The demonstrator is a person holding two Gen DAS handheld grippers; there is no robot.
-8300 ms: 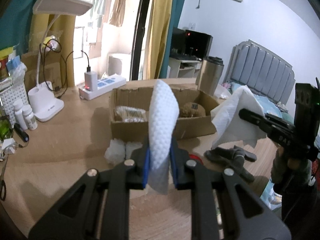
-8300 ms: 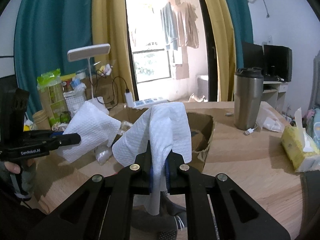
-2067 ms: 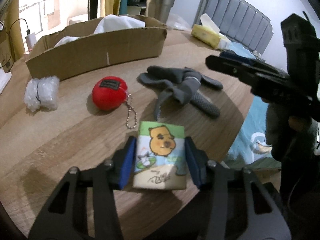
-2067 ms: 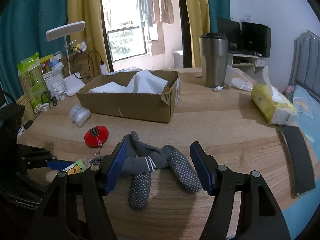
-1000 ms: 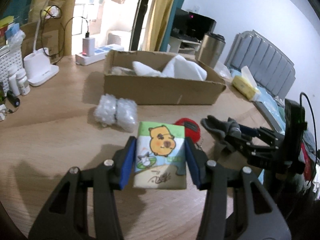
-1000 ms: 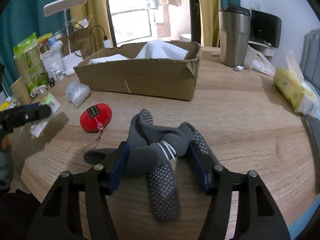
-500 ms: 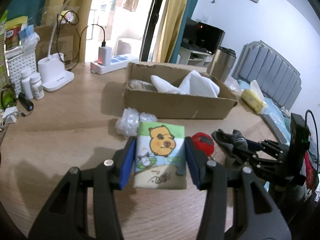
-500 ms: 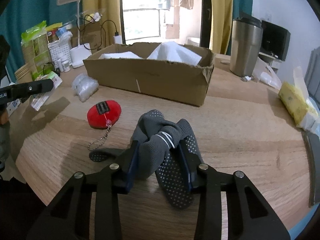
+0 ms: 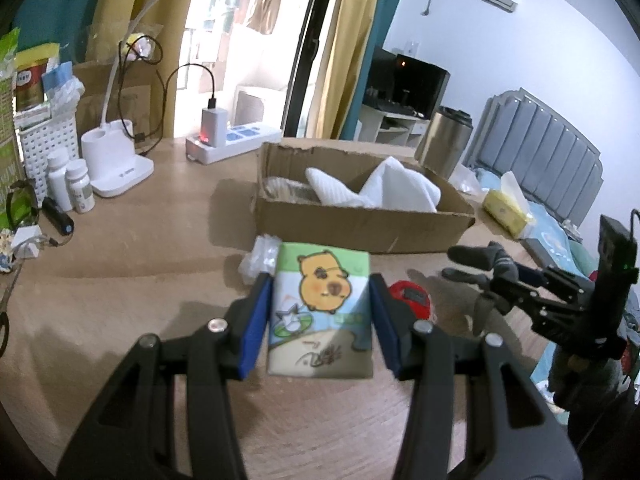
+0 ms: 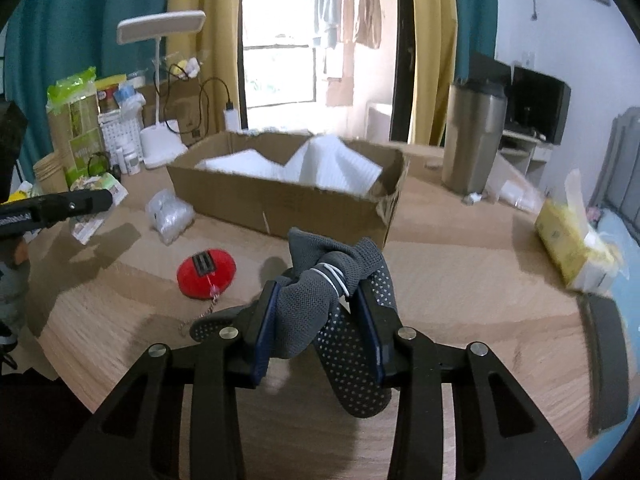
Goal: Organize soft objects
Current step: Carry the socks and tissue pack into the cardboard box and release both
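Observation:
My left gripper (image 9: 320, 304) is shut on a tissue pack (image 9: 322, 308) printed with a cartoon capybara, held above the wooden table short of the cardboard box (image 9: 360, 224). White cloths (image 9: 384, 190) lie in the box. My right gripper (image 10: 318, 316) is shut on a bundle of grey dotted socks (image 10: 320, 300), lifted off the table in front of the box (image 10: 280, 200). The right gripper and socks also show at the right of the left wrist view (image 9: 500, 276). A red soft ball with a chain (image 10: 206, 268) and a bubble-wrap bundle (image 10: 170, 214) lie on the table.
A steel tumbler (image 10: 474, 144) and a yellow tissue pack (image 10: 572, 248) stand right of the box. A white desk lamp (image 9: 118, 160), power strip (image 9: 232, 144), bottles (image 9: 70, 184) and a basket crowd the left. The table's front edge is close below both grippers.
My right gripper has closed on the socks and lifted them off the table. My left gripper has risen and drawn back with the tissue pack.

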